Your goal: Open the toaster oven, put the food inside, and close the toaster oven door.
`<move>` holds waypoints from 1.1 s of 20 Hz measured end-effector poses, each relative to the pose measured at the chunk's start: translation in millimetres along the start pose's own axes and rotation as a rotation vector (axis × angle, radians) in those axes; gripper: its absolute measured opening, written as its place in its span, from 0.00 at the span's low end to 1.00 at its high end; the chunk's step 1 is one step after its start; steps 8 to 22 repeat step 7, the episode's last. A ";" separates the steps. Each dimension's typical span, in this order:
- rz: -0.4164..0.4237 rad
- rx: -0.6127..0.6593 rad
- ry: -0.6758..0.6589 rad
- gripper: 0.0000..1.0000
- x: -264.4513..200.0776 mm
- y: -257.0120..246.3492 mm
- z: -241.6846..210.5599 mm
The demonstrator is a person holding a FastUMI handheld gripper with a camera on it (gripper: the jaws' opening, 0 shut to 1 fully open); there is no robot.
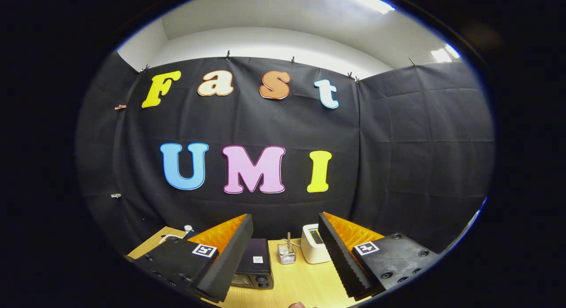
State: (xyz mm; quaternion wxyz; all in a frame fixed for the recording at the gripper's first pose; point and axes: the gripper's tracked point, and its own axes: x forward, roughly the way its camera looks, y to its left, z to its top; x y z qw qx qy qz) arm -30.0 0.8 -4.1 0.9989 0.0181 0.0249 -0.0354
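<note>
My gripper [287, 263] is open, held high above a wooden table [305, 286], with nothing between its fingers. The black toaster oven [254, 266] sits on the table below and just ahead, partly hidden behind the left finger [230, 255]. Its top and a bit of its front with knobs show; whether its door is open or shut I cannot tell. A small brownish thing [297, 305], maybe food, peeks in at the table's near edge between the fingers.
A small clear glass cup [286, 253] with a stick in it stands right of the oven. A white box-shaped appliance [314, 244] sits beside it, next to the right finger. A white cable and small bottle [188, 229] lie behind the left finger. The booth's black cloth wall rises behind the table.
</note>
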 end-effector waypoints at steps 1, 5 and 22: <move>0.002 -0.003 0.001 0.96 -1.1 1.3 -1.0; 0.009 -0.003 0.026 0.97 -0.1 5.1 -10.0; 0.009 0.009 0.028 0.97 -1.5 6.6 -11.5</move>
